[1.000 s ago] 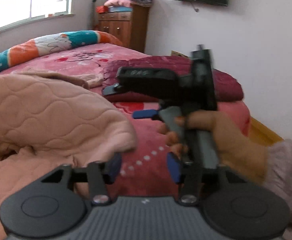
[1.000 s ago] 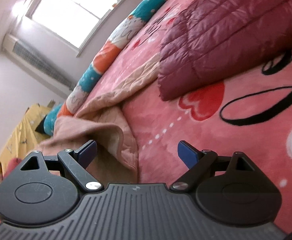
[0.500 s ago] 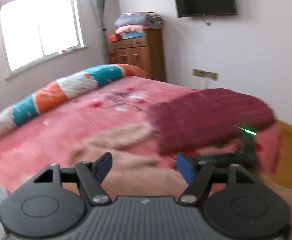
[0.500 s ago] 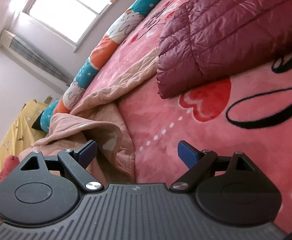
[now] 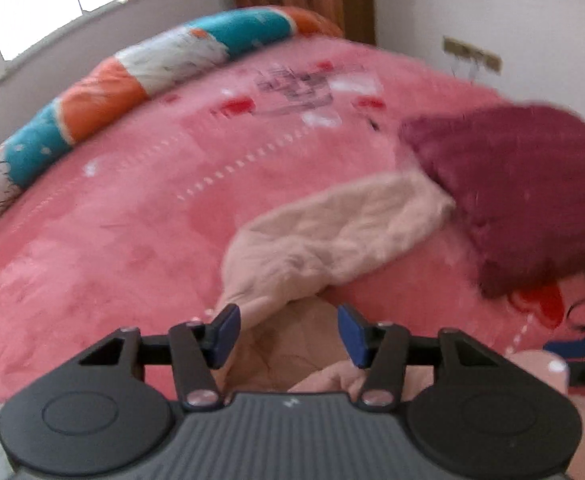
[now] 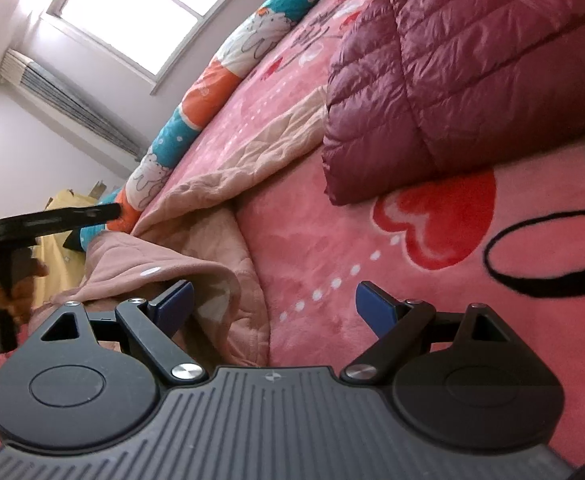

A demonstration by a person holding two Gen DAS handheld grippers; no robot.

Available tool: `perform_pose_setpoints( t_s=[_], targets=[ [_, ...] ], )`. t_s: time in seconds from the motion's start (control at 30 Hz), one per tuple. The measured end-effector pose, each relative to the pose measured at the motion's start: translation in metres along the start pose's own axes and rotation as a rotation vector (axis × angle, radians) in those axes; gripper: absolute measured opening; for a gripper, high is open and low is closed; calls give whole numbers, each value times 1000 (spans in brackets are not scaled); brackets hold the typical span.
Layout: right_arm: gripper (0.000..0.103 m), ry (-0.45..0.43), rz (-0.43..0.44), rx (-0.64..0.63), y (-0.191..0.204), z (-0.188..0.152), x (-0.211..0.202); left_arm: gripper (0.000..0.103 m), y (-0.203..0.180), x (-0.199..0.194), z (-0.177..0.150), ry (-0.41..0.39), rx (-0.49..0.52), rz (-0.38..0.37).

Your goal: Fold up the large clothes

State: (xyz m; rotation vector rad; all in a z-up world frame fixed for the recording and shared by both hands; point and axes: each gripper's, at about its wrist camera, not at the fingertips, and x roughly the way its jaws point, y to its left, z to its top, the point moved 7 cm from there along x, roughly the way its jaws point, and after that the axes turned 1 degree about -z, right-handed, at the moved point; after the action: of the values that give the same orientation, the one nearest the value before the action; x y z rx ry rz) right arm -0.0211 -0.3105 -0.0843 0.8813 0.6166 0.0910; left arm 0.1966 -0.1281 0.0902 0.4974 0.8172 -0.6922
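while the left gripper (image 5: pixel 288 330) hangs over the pale pink quilted garment (image 5: pixel 332 236), its blue pads have just been drawing closer together; they stand apart above the cloth at the lower middle of the left wrist view, pressing on nothing. that garment lies crumpled on the pink bed cover (image 5: pixel 132 208), one end reaching up to the right and touching a folded maroon down jacket (image 5: pixel 524 192). along the upper left runs a rolled quilt in teal, orange and white (image 5: pixel 144 68). in the right wrist view the right gripper (image 6: pixel 274 306) is spread wide and empty, its left pad just beside the garment's edge and its right pad over bare bed cover near a red heart print (image 6: pixel 436 220).
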Motion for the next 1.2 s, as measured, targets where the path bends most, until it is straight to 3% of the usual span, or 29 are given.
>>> perform_pose_setpoints(
  t_s=[0.1, 0.2, 0.33, 0.53, 0.67, 0.77, 0.87, 1.03, 1.2],
  targets=[
    [103, 26, 7, -14, 3, -1, 8, 54, -11, 25, 3, 55, 75, -38],
    [103, 50, 11, -25, 4, -3, 13, 54, -19, 46, 3, 115, 151, -24],
    [103, 59, 13, 4, -2, -2, 11, 54, -10, 68, 3, 161, 193, 77],
    [103, 71, 21, 18, -5, -6, 5, 54, -5, 81, -1, 181, 237, 162],
    [103, 78, 19, 4, -2, -7, 4, 55, -10, 60, 1, 120, 281, 173],
    [103, 79, 22, 15, -3, -6, 6, 73, -7, 46, 6, 55, 320, 219],
    [103, 80, 22, 17, -3, -7, 6, 74, 4, 50, 4, 81, 317, 230],
    [103, 81, 19, 21, -3, -7, 8, 75, 8, 69, -1, 142, 270, 150],
    [103, 83, 18, 26, -4, -7, 11, 73, 14, 97, -4, 216, 256, 199]
  ],
)
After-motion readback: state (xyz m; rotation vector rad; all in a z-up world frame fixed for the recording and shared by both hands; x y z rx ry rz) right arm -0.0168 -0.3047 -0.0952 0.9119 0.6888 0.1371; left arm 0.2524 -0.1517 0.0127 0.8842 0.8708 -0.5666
